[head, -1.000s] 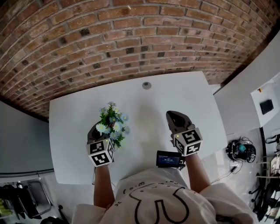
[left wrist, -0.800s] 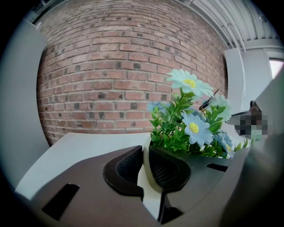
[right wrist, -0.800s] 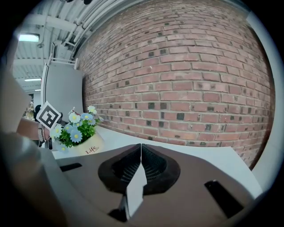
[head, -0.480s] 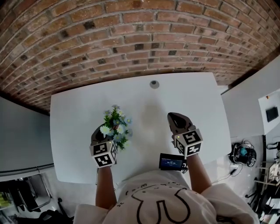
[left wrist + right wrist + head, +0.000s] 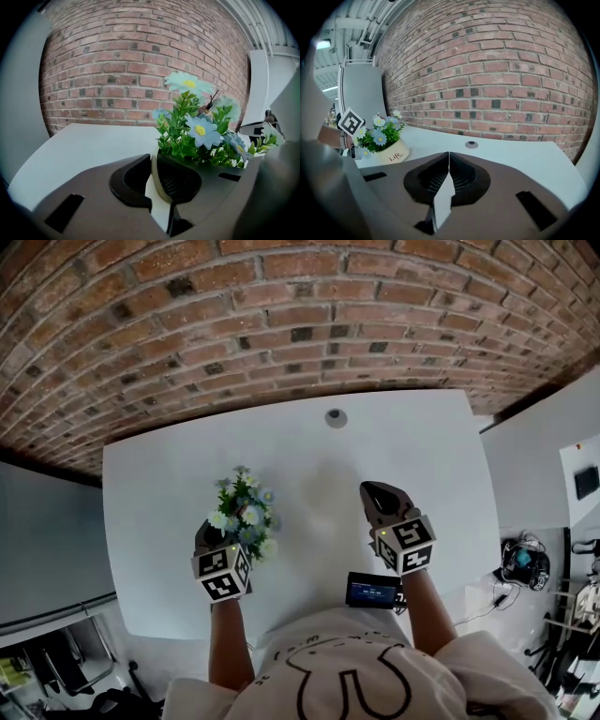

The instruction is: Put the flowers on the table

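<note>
Flowers: you are holding a small artificial bunch, blue and white daisy heads over green leaves. It is standing upright in a cream pot at the left-centre of the white table.
Seating: in the right gripper view the pot base appears to be sitting on the table top, but the angle is too shallow to confirm contact.
Left gripper: your jaws are clamping the near rim of the pot, with a cream strip of its wall pinched between them. The foliage is rising just beyond the tips.
Right gripper: your jaws are pressing together on nothing and hovering over bare table, well apart from the pot on its right side.
Handling: by its look the load is light. The pot wall is probably stiff and smooth, so a one-sided rim pinch may be letting it swing or slip. The petals and stems are soft and would crush easily.
Where to hold: the pot rim or wall is the sound place, never the stems.
Release: in my judgement you should be confirming the base is lying flat before parting the jaws, since a tilted pot could tip.
Surroundings: a round grommet is sitting near the far edge, and a brick wall is standing behind.
</note>
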`<state>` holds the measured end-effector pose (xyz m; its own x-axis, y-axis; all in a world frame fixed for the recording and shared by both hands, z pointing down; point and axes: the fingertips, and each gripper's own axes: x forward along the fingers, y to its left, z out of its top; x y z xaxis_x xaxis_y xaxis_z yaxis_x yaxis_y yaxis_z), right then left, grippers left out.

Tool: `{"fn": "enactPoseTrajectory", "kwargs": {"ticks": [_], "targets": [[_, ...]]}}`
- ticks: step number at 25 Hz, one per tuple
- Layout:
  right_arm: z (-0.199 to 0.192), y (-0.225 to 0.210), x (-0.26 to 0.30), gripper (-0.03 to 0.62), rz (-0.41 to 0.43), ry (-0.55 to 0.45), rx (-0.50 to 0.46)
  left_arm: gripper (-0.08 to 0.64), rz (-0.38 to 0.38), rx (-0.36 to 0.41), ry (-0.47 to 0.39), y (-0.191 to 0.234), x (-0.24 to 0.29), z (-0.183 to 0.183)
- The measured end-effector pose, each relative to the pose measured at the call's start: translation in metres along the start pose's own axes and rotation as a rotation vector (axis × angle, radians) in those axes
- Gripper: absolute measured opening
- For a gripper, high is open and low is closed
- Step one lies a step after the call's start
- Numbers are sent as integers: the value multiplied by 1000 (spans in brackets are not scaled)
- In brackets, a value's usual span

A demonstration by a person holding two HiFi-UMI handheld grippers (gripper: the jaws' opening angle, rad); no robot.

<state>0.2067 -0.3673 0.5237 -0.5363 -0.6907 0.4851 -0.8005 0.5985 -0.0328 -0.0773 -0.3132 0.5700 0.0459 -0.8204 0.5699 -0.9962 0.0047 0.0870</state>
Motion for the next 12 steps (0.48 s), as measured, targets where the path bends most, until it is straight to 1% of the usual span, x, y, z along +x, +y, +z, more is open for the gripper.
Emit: {"fn": "enactPoseTrajectory", "kwargs": {"ticks": [8, 12], "targets": [[2, 4, 5, 17, 2, 1, 2, 51, -4, -4, 4, 2, 8, -1], [0, 5, 3, 17, 3, 18, -3, 51, -7, -5, 12, 2, 10, -2]]}}
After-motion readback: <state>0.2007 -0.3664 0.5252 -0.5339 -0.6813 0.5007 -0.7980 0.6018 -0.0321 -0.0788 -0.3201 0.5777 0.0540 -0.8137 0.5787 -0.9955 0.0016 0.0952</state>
